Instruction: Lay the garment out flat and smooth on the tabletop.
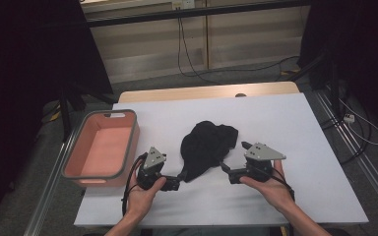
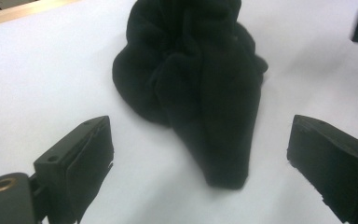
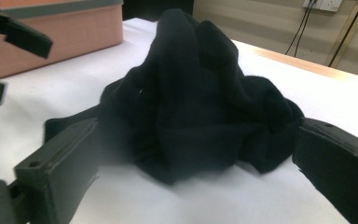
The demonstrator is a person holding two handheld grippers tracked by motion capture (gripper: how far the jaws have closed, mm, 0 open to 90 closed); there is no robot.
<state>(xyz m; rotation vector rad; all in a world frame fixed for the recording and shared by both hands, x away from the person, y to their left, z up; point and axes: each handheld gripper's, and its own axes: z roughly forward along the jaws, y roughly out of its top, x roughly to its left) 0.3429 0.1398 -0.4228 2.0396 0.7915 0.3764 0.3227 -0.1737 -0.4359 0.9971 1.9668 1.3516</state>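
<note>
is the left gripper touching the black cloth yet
Apart. In the left gripper view, the left gripper stands open, white table showing between each jaw and the black cloth tip.

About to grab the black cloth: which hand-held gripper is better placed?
Probably the left hand-held gripper: its open jaws flank the black cloth's narrow end. The right hand-held gripper faces the bulky heap.

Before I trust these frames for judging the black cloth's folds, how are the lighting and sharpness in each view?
High view: the table is evenly lit, the surroundings dark, and the black cloth reads as a flat shape with little detail. Left gripper view: soft overall; folds faint, a shadow under the cloth's tip. Right gripper view: the cloth shows folds, though its near edge and the pink bin are blurred.
</note>
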